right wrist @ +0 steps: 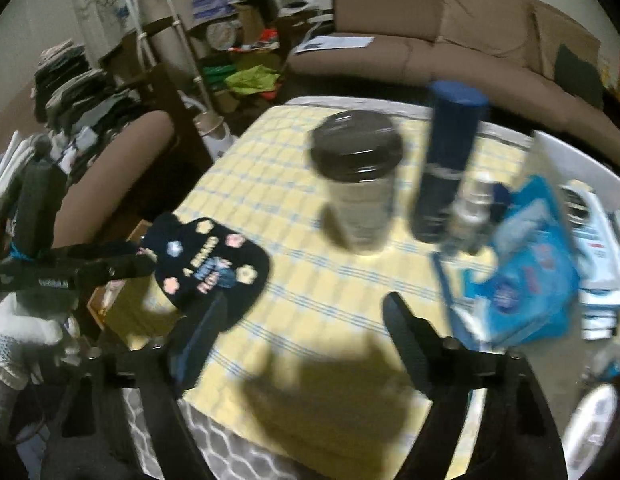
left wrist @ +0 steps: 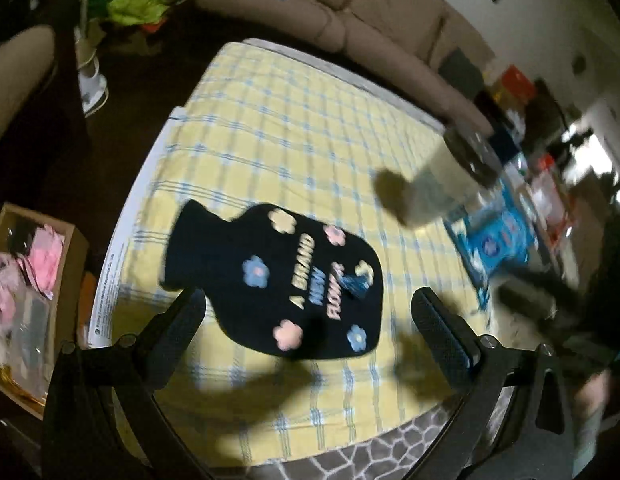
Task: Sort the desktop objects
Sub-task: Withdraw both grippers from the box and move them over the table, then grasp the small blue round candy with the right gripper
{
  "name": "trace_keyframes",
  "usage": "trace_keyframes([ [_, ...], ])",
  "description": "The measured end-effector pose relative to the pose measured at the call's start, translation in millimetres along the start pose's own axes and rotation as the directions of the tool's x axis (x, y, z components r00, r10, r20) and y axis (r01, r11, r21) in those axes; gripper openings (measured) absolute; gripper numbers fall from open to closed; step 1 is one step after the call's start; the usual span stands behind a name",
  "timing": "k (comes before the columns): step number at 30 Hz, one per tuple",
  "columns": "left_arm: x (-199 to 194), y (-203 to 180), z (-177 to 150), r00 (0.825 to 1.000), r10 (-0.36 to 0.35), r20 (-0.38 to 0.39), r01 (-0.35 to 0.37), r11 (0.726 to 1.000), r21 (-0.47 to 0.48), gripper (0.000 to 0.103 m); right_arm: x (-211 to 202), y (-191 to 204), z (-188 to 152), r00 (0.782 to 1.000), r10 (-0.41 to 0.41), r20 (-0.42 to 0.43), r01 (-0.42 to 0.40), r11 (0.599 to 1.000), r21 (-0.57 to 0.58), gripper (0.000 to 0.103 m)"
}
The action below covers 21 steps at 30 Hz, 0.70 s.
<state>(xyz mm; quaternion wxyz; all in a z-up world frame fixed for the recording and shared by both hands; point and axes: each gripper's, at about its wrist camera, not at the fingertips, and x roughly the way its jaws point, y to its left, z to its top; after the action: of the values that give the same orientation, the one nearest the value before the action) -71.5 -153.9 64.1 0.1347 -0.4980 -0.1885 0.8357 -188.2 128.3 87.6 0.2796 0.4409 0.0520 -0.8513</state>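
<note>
Holding both grippers gaping and empty, left gripper (left wrist: 308,312) low-centre, right gripper (right wrist: 304,316) lower-middle, we see a black flowered knit cover (left wrist: 284,278) on the yellow checked cloth (left wrist: 278,128).

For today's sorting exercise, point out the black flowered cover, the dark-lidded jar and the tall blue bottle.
black flowered cover (left wrist: 294,280), left wrist view, on its lettering.
dark-lidded jar (right wrist: 355,150), right wrist view, on its lid.
tall blue bottle (right wrist: 445,160), right wrist view, on its body.

Black ribbed-pad tool (right wrist: 306,320); white dotted glove (right wrist: 18,344).
</note>
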Motion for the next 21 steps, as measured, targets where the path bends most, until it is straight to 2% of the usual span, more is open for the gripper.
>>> trace_keyframes([
  [1,-3,6,2,1.0,-0.011,0.005,0.011,1.0,-0.019,0.103,10,7,0,1.0,0.008,-0.005,-0.009,1.0,-0.015,0.06],
  [3,-4,14,4,0.999,-0.029,0.012,0.03,0.998,-0.051,0.103,31,24,0,1.0,0.022,-0.022,-0.023,0.998,-0.063,0.049],
  [4,-4,17,5,0.999,-0.037,0.014,0.038,0.997,-0.062,0.103,44,35,0,0.999,0.029,-0.031,-0.031,0.995,-0.092,0.047],
  [12,-2,13,8,0.999,-0.054,0.008,0.054,0.996,-0.065,0.103,98,49,-4,0.997,0.066,-0.038,-0.07,0.992,-0.109,0.047],
  [15,0,9,8,0.998,-0.058,0.01,0.059,0.996,-0.064,0.103,111,49,-6,0.997,0.061,-0.05,-0.066,0.991,-0.114,0.045],
  [18,2,6,7,0.998,-0.064,0.016,0.065,0.995,-0.071,0.103,113,49,-6,0.998,0.066,-0.02,-0.068,0.99,-0.12,0.045],
  [20,2,4,7,0.998,-0.065,0.016,0.066,0.995,-0.068,0.103,113,47,-6,0.998,0.055,-0.016,-0.057,0.992,-0.114,0.038],
  [21,3,3,7,0.998,-0.063,0.016,0.064,0.996,-0.063,0.103,112,46,-6,0.998,0.056,-0.015,-0.057,0.992,-0.113,0.024],
])
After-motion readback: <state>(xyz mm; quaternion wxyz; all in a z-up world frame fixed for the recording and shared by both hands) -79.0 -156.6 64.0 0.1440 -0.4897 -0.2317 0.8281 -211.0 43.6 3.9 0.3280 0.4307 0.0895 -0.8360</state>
